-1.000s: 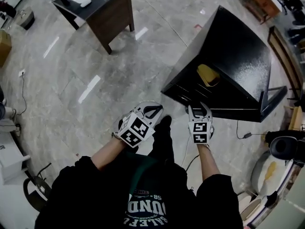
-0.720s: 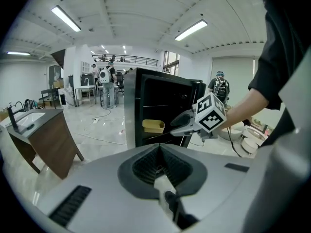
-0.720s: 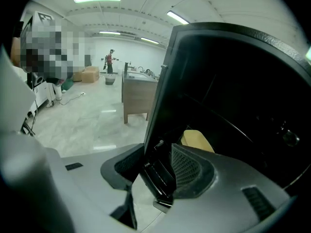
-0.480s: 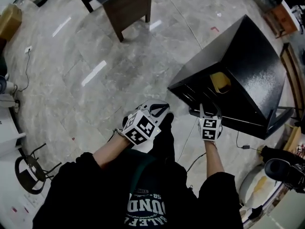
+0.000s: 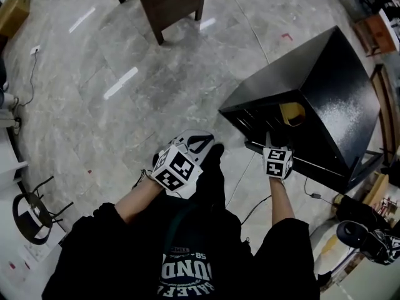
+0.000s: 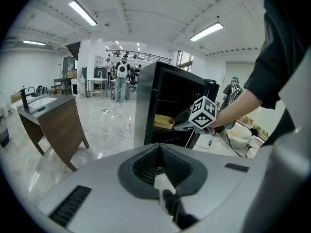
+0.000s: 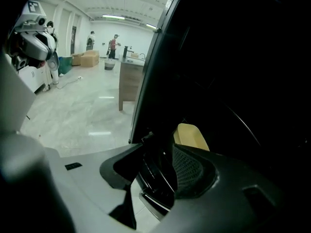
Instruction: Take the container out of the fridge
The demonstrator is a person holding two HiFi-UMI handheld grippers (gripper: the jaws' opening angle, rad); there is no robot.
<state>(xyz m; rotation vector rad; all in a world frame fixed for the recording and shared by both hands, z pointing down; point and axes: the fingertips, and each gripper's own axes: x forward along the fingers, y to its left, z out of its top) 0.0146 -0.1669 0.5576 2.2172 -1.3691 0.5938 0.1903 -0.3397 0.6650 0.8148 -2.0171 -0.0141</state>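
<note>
The black fridge (image 5: pixel 340 80) stands open on the grey floor (image 5: pixel 125 105). The yellow container (image 5: pixel 292 113) sits on a shelf inside it. The right tool (image 5: pixel 270 140) is at the open front of the fridge, near the container but not touching it. Its jaws are apart and have just been opening. Only the dark edge of the fridge shows in the gap, and nothing is gripped. The left tool (image 5: pixel 201 144) hangs off to the side, away from the fridge, over the floor. Its jaws are closed together with nothing in them.
</note>
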